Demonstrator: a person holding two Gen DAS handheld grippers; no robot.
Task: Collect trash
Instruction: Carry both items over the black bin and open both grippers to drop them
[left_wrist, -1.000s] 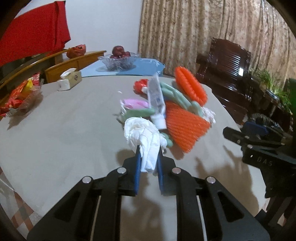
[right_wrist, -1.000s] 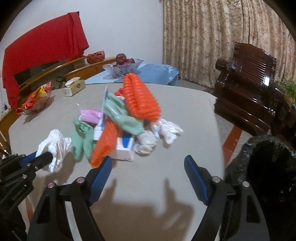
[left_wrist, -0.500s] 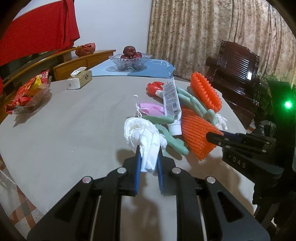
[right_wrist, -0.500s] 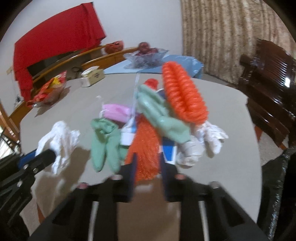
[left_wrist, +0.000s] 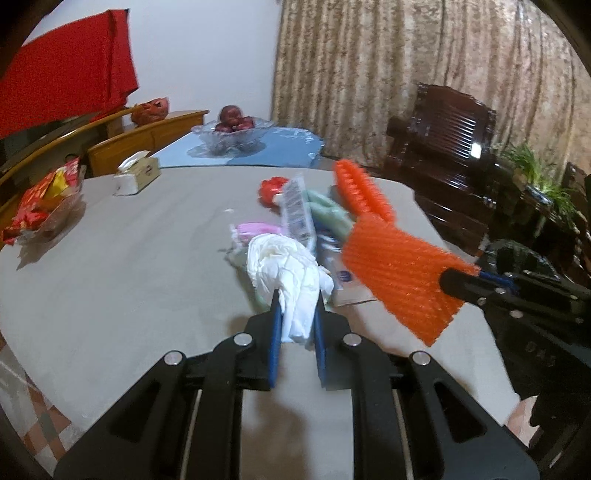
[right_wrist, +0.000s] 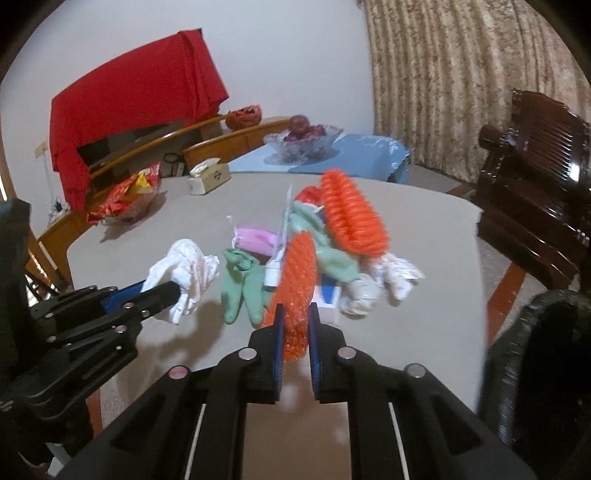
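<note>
A heap of trash lies mid-table: green gloves, a pink wrapper, a white tube, crumpled white scraps and a ribbed orange foam net. My left gripper is shut on a crumpled white tissue, held just above the table; from the right wrist that same tissue shows at the left. My right gripper is shut on a flat orange foam net, lifted clear of the heap; from the left wrist this net hangs at the right.
A black bin bag gapes at the table's right edge. Far side of the grey table: a tissue box, a snack basket, a glass fruit bowl. A dark wooden chair stands to the right.
My right gripper went from wide open to shut on the flat orange foam net and lifted it off the heap. The left gripper kept its hold on the white tissue.
</note>
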